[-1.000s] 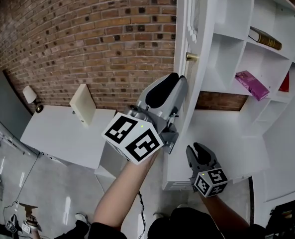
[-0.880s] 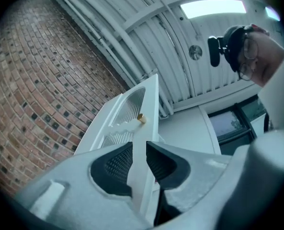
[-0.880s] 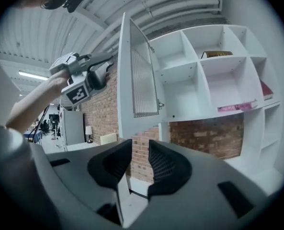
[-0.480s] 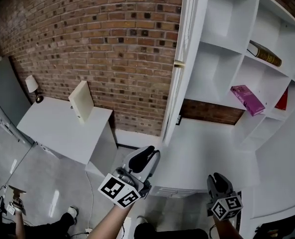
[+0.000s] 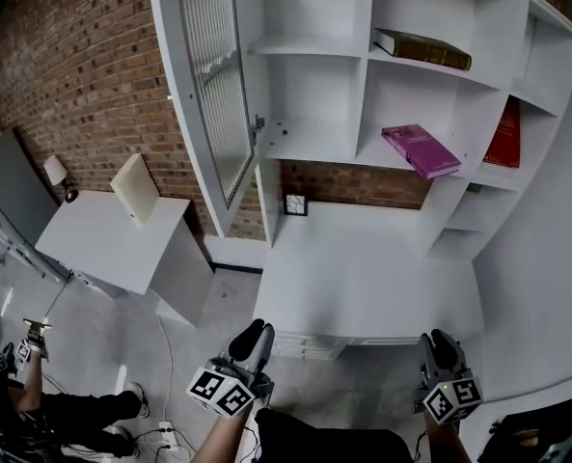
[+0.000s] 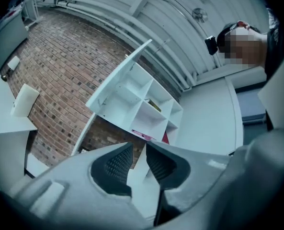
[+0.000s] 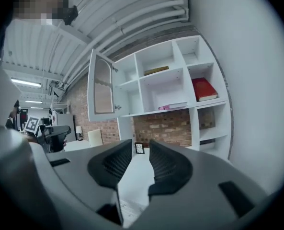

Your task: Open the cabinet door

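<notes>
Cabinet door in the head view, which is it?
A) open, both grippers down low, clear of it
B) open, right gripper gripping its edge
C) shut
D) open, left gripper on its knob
A: the cabinet door stands swung out to the left of the shelves, while the left gripper and right gripper sit at the bottom of the view, touching nothing.

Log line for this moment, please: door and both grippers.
cabinet door: open | left gripper: jaws apart, empty, clear of door | right gripper: jaws apart, empty, clear of door

pink book (image 5: 421, 150) lying flat, red book (image 5: 504, 135) standing, perhaps a small frame (image 5: 295, 204)
</notes>
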Available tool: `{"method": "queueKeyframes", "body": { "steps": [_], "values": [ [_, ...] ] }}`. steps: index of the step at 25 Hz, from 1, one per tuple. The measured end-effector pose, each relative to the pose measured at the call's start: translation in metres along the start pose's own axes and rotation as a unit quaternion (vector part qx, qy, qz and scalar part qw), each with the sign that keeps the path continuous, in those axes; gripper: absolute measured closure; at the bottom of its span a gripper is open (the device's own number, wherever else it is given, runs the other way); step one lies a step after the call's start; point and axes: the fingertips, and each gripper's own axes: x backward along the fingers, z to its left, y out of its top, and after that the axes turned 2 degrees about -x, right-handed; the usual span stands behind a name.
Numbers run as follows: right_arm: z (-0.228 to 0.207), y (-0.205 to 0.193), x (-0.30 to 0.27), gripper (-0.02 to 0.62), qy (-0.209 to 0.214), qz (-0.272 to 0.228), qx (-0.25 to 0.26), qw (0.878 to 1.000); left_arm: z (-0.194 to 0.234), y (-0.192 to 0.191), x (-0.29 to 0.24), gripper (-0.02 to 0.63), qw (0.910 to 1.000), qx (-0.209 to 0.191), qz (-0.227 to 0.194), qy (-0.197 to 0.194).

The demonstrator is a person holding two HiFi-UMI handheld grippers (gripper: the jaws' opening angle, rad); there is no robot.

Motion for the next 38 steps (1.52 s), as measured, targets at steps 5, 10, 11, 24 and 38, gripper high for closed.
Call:
{"method": "queueKeyframes", "body": {
  "steps": [5, 10, 11, 24, 38],
  "values": [
    [-0.048, -0.012, 0.058, 0.497, 0.025, -0.004, 0.005, 1.0, -0.11, -0.056, -0.018, 0.512, 0.9983, -0.045, 0.028, 0.023],
    [-0.092, -0.018, 0.11, 0.497, 0.012, 0.001, -0.001, 1.0, -0.194, -0.091, -0.022, 0.526, 0.9975, -0.052, 0.041, 0.026],
    [-0.097, -0.019, 0.119, 0.497, 0.01, -0.001, -0.004, 1.0, -0.205, -0.093, -0.017, 0.528, 0.9968, -0.062, 0.046, 0.024],
    [-0.052, -0.047, 0.165, 0.594, -0.004, 0.003, -0.016, 1.0, -0.198, -0.1, 0.065, 0.588, 0.9907, -0.105, 0.076, 0.041],
    [-0.055, -0.065, 0.17, 0.595, 0.007, 0.005, 0.024, 1.0, -0.214, -0.118, 0.082, 0.588, 0.9882, -0.119, 0.066, 0.07]
  ]
}}
